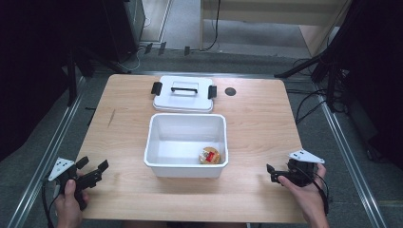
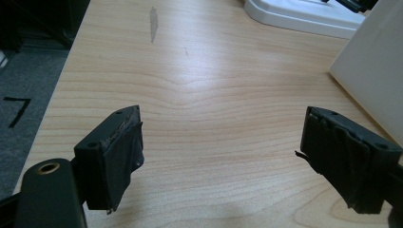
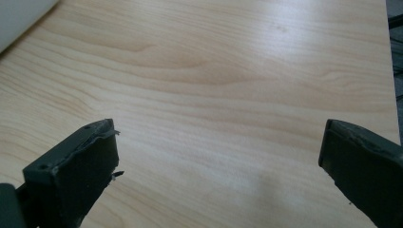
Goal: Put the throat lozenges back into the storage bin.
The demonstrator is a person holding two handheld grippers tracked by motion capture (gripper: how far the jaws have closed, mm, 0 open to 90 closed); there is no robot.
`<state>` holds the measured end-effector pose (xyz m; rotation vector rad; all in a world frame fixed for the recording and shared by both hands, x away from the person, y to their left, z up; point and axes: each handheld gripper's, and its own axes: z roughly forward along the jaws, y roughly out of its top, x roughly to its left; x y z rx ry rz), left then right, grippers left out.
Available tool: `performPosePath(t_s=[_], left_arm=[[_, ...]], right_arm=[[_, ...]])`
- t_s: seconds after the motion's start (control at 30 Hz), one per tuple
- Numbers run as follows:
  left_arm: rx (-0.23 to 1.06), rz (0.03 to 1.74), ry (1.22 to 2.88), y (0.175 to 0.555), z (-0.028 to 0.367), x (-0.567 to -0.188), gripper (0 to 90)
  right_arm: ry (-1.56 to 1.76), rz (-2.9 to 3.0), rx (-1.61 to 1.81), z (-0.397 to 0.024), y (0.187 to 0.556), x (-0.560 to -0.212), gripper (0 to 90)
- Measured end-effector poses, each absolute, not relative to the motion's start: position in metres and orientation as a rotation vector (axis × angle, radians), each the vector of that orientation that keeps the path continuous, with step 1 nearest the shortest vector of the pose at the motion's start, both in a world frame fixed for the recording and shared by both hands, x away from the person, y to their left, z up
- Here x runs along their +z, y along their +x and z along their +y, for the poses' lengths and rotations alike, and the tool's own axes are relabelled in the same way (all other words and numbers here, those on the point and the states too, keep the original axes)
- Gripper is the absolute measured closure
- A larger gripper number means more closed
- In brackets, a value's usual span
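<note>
High view, white bin point(image 1: 164, 142) mid-surface point(image 1: 256, 123) holding a round packaged item point(image 1: 209, 156) at its near right corner, lid point(image 1: 183, 93) lying behind it, left claw point(image 1: 92, 169) and right claw point(image 1: 271, 173) near the front corners, well apart from the bin, left gripper view, jaws spread over bare wood, bin wall point(image 2: 375, 71) at right, right gripper view, jaws spread, nothing between them

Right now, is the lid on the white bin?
No, the lid lies flat on the table behind the open white bin.

A white open bin point(image 1: 186, 142) sits mid-table, a small round packaged item point(image 1: 209, 155) inside its near-right corner.
</note>
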<state>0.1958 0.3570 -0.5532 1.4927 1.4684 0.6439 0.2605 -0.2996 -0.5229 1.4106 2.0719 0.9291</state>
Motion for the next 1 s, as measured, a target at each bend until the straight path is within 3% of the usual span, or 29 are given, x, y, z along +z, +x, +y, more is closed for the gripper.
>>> performPosePath(t_s=[0.7,1.0], left_arm=[[0.656,1.479,1.485,0.195,0.357,-0.553,14.7],[0.658,1.483,1.484,0.195,0.357,-0.553,14.7]], right_arm=[[1.492,1.864,1.019,-0.359,0.219,-0.544,2.5],[1.518,1.805,1.090,-0.365,0.211,-0.547,2.9]])
